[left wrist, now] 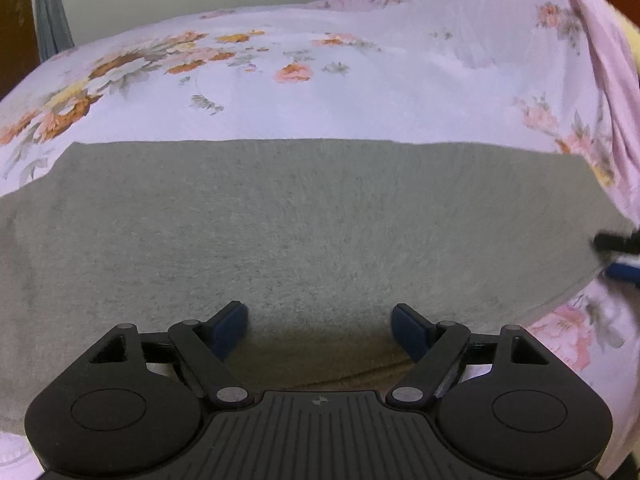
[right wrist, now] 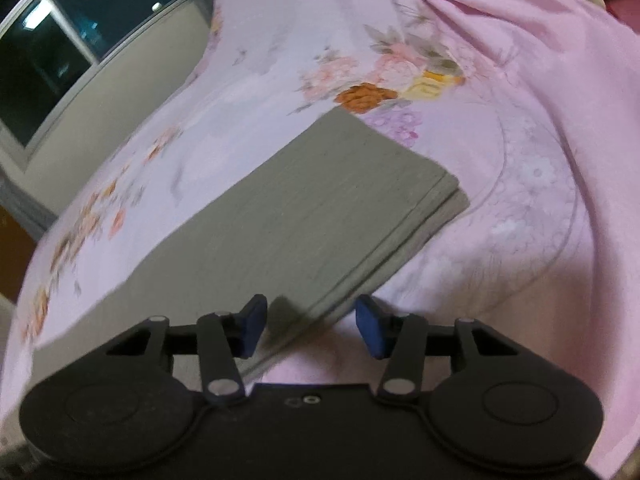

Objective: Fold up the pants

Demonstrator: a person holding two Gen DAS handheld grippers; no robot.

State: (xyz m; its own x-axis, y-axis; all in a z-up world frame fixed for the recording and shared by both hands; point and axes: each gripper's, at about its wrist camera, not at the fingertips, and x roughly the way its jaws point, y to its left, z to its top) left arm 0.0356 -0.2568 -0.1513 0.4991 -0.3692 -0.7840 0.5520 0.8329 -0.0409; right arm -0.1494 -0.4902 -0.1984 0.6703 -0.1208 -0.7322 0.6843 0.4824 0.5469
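From my left tool's camera, my left tool (left wrist: pixel 318 330) is spread wide with nothing between its blue pads; the grey pants (left wrist: pixel 304 232) lie flat on the bed, right in front of the tool and under its tips; they look like one smooth, wide band with a straight far edge; the flowery pink sheet (left wrist: pixel 320 80) shows beyond them; far off to the right of this tool I can see a bit of my right tool (left wrist: pixel 618 254) at the end of the pants.

From my right tool's camera, my right tool (right wrist: pixel 310 326) is part way apart and is not pinching anything; the near edge of the pants (right wrist: pixel 288 216) runs between its pads, but the pads do not press on it; ahead of the tool the pants stretch away as a neat long strip; at the edge I can see layers stacked on each other, so I think the legs are already laid one on the other; the pink sheet (right wrist: pixel 500 240) is just to the right of the tool.

I think the long fold is done; the short folds, end to end, are still left; neither tool holds cloth yet.
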